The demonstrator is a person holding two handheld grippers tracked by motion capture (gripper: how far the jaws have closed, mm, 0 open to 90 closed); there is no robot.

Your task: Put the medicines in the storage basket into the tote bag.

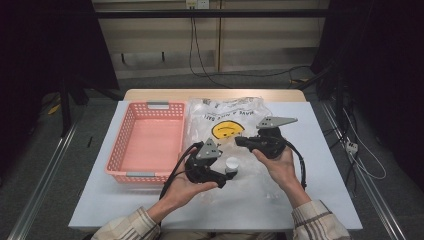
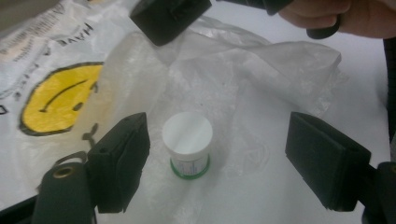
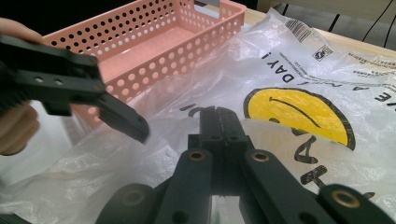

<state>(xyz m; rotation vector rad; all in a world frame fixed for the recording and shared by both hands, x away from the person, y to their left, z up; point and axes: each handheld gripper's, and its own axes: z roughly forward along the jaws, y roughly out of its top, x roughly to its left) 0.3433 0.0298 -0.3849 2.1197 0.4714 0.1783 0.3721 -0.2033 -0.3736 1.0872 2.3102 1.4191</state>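
Basket point(image 1: 147, 140), pink, sits at nine o'clock on the table point(image 1: 325, 190). Left gripper point(image 1: 231, 176) hovers with jaws spread wide, holding nothing; the white-lidded jar point(image 2: 187, 143) stands upright between them on the plastic bag point(image 1: 225, 117). At two o'clock of the jar, the right gripper point(image 3: 223, 125) pinches the bag's film.

The clear plastic bag point(image 3: 299, 70) carried a yellow smiley face point(image 3: 299, 114), black lettering reading "DAY!" above it, and a barcode point(image 3: 299, 29) near its edge.
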